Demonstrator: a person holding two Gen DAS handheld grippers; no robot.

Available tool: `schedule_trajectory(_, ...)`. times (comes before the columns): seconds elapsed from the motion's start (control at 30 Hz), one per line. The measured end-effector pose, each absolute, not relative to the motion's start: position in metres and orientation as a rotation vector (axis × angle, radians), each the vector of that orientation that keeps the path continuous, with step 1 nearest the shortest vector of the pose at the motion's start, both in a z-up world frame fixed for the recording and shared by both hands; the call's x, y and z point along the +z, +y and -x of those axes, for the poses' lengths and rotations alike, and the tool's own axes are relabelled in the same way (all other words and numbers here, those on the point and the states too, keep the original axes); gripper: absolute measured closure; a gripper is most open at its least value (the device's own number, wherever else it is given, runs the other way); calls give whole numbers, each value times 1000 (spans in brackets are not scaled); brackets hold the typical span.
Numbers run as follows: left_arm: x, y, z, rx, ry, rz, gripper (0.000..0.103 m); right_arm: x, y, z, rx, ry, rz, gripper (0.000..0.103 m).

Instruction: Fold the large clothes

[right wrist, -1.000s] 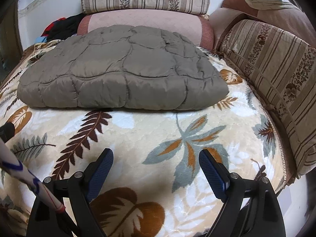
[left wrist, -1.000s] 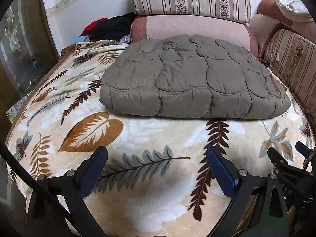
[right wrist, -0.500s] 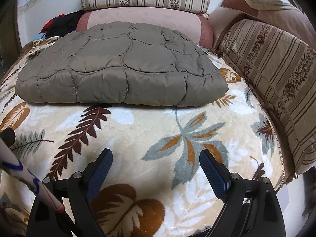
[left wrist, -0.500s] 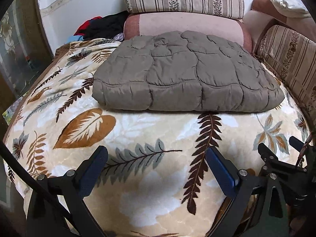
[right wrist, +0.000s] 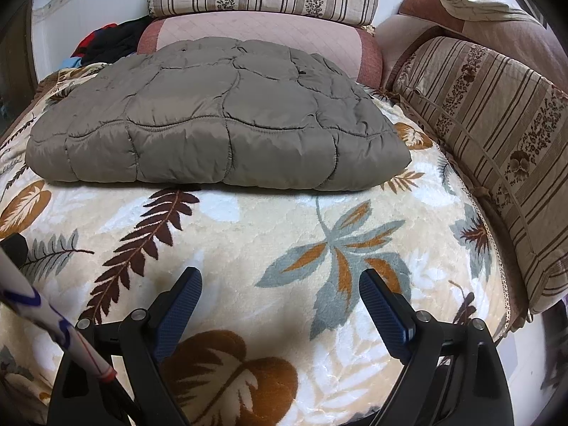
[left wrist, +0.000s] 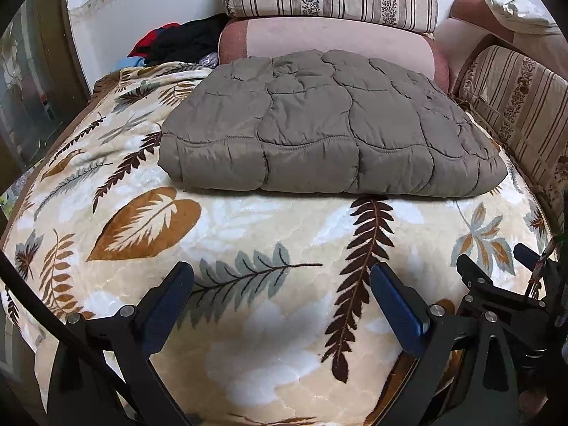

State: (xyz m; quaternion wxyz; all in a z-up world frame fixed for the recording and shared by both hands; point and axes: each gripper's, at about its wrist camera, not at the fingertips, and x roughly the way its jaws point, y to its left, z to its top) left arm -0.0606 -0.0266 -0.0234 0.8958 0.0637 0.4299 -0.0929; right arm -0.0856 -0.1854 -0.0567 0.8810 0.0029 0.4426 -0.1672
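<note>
Left wrist view: one grey-brown quilted jacket (left wrist: 330, 124), folded into a flat puffy rectangle, on leaf-print blanket (left wrist: 248, 248) before two stacked cushions (left wrist: 326, 17). Left gripper (left wrist: 282, 293) fingers apart, empty.

Right wrist view: same one jacket (right wrist: 216, 113), mid-blanket, well ahead of right gripper (right wrist: 280, 298); fingers apart, empty.

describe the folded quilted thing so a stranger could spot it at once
Find the leaf-print blanket spread over the seat. At its far end, just before the pink bolster, lies the quilted garment: a puffy, folded, plain grey-brown slab, the only unpatterned fabric there.
</note>
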Motion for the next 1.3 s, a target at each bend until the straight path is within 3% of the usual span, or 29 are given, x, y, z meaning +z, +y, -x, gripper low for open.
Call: schedule_trajectory(1.3, -31, -22, 58, -190, 904, -127, 4, -61, -179, 84, -342, 927, 21, 9)
